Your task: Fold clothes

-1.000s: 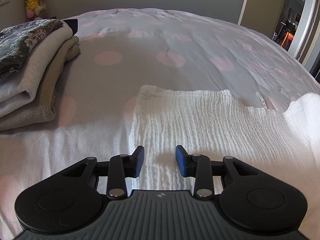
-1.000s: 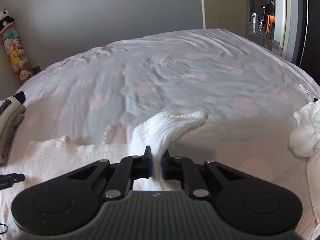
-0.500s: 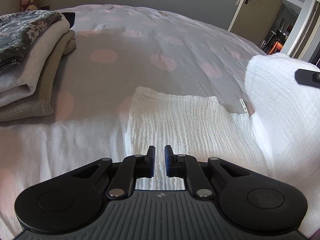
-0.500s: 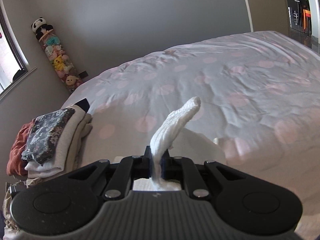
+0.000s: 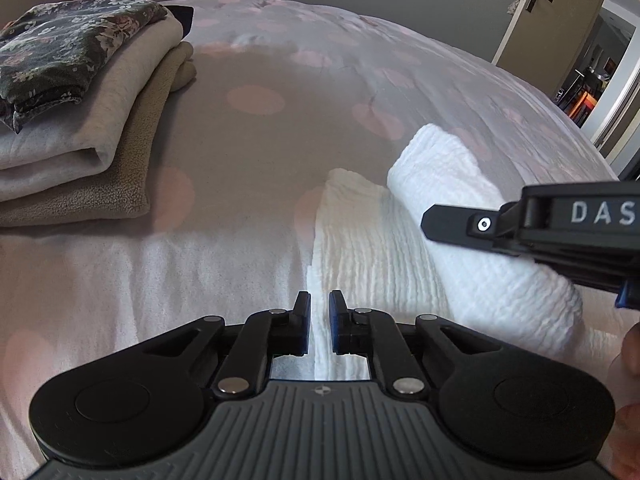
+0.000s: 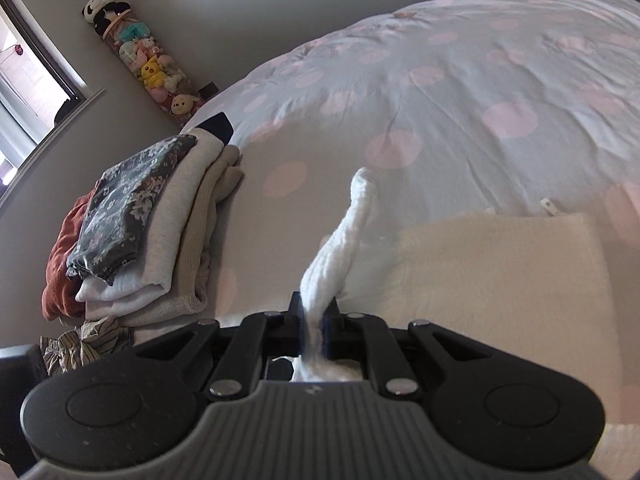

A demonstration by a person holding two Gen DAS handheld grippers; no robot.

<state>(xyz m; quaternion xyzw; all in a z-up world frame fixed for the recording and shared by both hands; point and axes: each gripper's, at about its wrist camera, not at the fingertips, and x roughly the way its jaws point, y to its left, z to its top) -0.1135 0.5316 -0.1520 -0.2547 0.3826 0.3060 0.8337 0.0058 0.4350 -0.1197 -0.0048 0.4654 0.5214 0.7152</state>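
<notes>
The white crinkled garment [image 5: 372, 240] lies on the polka-dot bed [image 5: 280, 92], right of centre in the left wrist frame, its right part lifted into a fold. The left gripper [image 5: 319, 322] has its jaws nearly closed, pinching the garment's near edge at lower centre. The right gripper [image 6: 316, 316] has its jaws pressed on a bunched strip of the same cloth, which rises toward centre frame. A stack of folded clothes [image 5: 80, 100] sits at upper left
</notes>
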